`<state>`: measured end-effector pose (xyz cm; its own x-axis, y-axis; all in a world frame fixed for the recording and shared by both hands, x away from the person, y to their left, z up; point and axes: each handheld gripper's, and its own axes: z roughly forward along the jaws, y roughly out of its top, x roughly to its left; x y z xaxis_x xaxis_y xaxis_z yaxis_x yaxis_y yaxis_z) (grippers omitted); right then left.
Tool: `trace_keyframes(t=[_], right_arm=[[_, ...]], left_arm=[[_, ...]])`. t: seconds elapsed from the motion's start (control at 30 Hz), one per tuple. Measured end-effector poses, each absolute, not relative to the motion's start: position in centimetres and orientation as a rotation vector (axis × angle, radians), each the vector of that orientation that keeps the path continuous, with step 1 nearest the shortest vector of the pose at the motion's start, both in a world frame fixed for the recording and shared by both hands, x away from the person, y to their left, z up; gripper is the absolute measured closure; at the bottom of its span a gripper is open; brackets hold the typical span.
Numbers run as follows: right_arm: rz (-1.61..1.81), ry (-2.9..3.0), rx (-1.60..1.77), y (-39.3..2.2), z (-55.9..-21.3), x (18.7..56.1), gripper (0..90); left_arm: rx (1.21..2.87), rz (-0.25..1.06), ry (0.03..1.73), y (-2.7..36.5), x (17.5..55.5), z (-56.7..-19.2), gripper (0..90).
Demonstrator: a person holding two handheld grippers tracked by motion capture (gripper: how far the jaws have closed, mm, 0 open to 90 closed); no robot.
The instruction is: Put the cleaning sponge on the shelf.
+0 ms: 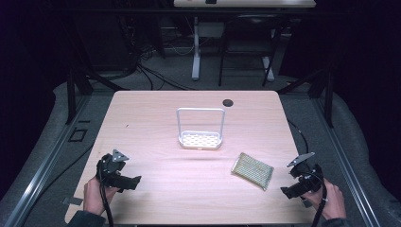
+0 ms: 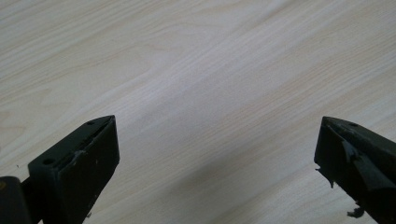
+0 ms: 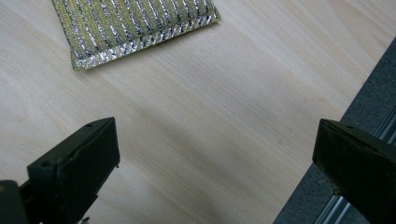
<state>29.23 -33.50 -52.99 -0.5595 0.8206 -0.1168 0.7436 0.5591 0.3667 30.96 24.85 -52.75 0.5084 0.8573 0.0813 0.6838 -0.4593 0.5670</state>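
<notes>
Sponge (image 1: 252,170) lies near right gripper (image 1: 294,188), well apart from left gripper (image 1: 126,182).

Dim surrounds, lit tabletop (soft shadows)

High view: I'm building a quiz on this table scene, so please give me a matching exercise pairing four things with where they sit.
Things:
1. white wire rack
2. metallic scouring pad
3. left gripper
4. dark round hole

Places:
A. near left part of the table, jaws open over bare wood
B. far edge of the table, right of centre
C. middle of the table, standing upright
D. near right part, lying flat ahead of the right gripper

Pairs: 1-C, 2-D, 3-A, 4-B
</notes>
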Motion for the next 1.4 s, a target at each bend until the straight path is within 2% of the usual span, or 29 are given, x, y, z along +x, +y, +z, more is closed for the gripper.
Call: trace_keyframes(t=[0.8, 1.4], right_arm=[[0.434, 2.557, 1.181, -31.8, -52.1, 30.0, 0.0], [0.511, 2.649, 0.962, -28.1, -51.4, 32.3, 0.0]], left_arm=[[2.291, 0.485, 1.255, 24.7, 31.0, -52.8, 0.0], [2.285, 0.48, 1.253, 24.7, 31.2, -52.8, 0.0]])
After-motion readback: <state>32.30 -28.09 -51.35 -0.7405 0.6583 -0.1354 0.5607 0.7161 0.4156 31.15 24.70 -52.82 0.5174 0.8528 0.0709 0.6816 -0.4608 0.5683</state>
